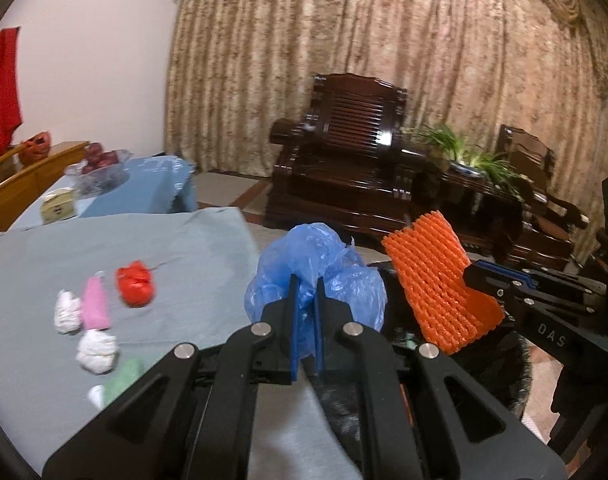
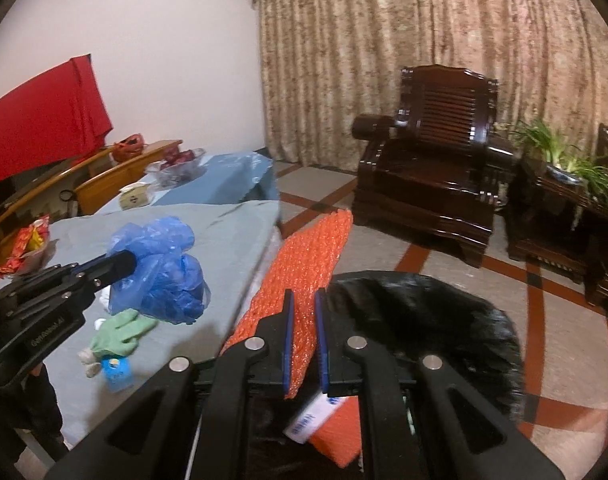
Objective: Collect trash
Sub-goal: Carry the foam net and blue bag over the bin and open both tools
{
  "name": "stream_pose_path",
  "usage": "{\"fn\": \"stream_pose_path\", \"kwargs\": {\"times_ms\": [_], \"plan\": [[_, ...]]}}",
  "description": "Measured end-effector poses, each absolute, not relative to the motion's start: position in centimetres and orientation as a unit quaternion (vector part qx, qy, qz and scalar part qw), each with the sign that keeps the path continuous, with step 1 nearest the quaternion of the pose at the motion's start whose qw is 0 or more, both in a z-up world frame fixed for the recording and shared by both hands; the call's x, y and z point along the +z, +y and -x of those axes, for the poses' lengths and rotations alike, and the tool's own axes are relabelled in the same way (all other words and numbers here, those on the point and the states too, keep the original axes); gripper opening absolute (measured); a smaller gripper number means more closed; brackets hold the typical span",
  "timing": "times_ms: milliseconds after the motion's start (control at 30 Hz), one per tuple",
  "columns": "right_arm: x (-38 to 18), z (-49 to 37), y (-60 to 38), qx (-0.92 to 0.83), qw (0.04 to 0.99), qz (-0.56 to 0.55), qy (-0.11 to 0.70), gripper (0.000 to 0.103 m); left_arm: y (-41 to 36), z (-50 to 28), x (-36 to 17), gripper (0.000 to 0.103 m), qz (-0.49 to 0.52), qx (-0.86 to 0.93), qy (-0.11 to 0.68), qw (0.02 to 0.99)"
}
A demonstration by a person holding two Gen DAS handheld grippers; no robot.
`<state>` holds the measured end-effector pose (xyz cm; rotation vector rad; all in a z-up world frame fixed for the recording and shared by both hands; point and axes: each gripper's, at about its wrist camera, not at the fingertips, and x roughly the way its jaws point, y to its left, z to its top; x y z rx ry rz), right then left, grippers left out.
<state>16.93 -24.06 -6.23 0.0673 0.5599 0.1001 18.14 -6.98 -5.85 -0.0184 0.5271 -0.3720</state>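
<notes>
Beside the cloth-covered table (image 1: 176, 256), the left tool (image 1: 307, 292) clamps a blue plastic bag (image 1: 304, 256); the right tool (image 2: 304, 308) clamps an orange foam net (image 2: 304, 264).

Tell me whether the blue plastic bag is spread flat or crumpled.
Crumpled: the blue plastic bag bulges in bunched, wrinkled folds around the shut left tongs pinching it above the table's edge.

Open floor (image 2: 443, 256) ahead; armchair (image 2: 431, 160) blocks farther back.
</notes>
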Motion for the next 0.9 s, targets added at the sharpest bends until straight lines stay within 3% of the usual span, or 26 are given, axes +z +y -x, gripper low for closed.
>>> {"fn": "stream_pose_path", "kwargs": {"times_ms": [567, 833, 900], "plan": [[-8.8, -16.0, -31.5, -0.025, 0.954, -0.057, 0.294, 0.010, -15.8, -19.9, -9.5, 0.006, -0.010, -0.257, 0.288, 0.922], [-11.3, -16.1, -33.8, -0.049, 0.944, -0.065, 0.319, 0.011, -17.9, -21.1, -12.7, 0.011, -0.020, -0.281, 0.315, 0.906], [-11.8, -16.1, -34.1, -0.055, 0.942, -0.065, 0.325, 0.013, -18.1, -21.4, -13.2, 0.019, -0.020, -0.284, 0.323, 0.903]]}}
